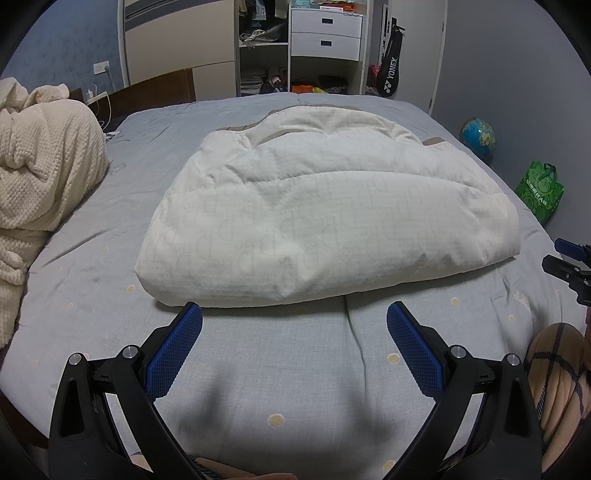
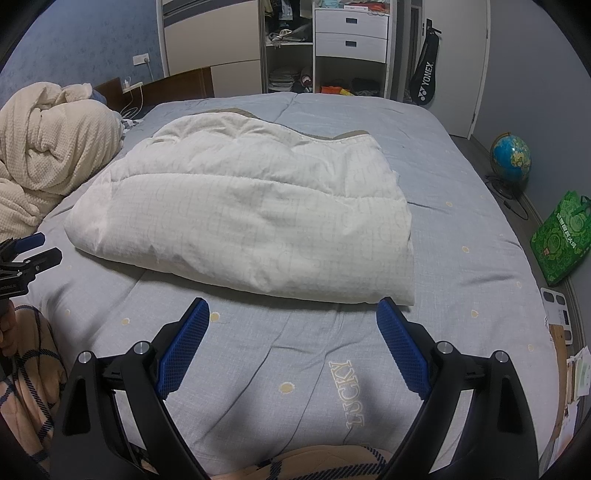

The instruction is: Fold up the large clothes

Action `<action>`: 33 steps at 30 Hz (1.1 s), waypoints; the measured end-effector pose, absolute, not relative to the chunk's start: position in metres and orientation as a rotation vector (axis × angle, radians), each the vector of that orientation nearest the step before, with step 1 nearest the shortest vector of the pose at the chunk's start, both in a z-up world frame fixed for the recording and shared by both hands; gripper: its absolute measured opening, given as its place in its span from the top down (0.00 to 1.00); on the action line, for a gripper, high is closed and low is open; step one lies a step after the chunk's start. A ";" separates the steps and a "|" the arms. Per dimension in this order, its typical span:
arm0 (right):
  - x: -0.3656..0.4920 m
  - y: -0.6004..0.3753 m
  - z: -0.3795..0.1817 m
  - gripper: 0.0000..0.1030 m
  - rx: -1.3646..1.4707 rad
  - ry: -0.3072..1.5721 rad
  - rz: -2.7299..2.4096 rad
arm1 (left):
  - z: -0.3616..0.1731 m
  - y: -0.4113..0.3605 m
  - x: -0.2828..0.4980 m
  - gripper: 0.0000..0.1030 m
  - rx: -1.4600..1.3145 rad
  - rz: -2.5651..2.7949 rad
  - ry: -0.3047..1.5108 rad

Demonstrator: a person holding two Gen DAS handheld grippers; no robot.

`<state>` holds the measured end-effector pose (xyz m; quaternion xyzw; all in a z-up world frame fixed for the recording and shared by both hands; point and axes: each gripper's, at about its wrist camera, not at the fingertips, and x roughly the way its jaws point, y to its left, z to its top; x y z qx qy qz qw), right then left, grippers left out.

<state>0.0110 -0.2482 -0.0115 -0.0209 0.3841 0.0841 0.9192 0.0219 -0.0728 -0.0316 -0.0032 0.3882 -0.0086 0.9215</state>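
A white padded garment [image 1: 314,214] lies folded into a thick bundle in the middle of the grey bed [image 1: 258,369]; it also shows in the right wrist view [image 2: 251,221]. My left gripper [image 1: 294,314] is open and empty, just short of the bundle's near edge. My right gripper [image 2: 293,310] is open and empty, near the bundle's front right corner. Each gripper shows at the edge of the other's view: the right one at the right edge of the left wrist view [image 1: 569,269], the left one at the left edge of the right wrist view [image 2: 27,258].
A cream knitted blanket [image 1: 40,184] is heaped on the bed's left side. A wardrobe with drawers [image 1: 325,33] stands behind the bed. A globe [image 1: 477,136], a green bag [image 1: 540,190] and a racket bag [image 1: 388,70] stand on the right. My plaid-clothed legs [image 1: 554,376] are at the near edge.
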 end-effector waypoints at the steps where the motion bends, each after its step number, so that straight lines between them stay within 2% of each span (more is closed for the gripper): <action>1: 0.011 -0.248 -0.011 0.15 -0.043 0.789 0.173 | -0.032 -0.073 0.022 0.06 -0.007 -0.018 0.797; 33: 0.012 -0.249 -0.013 0.15 -0.044 0.791 0.174 | -0.030 -0.072 0.020 0.06 -0.015 -0.026 0.794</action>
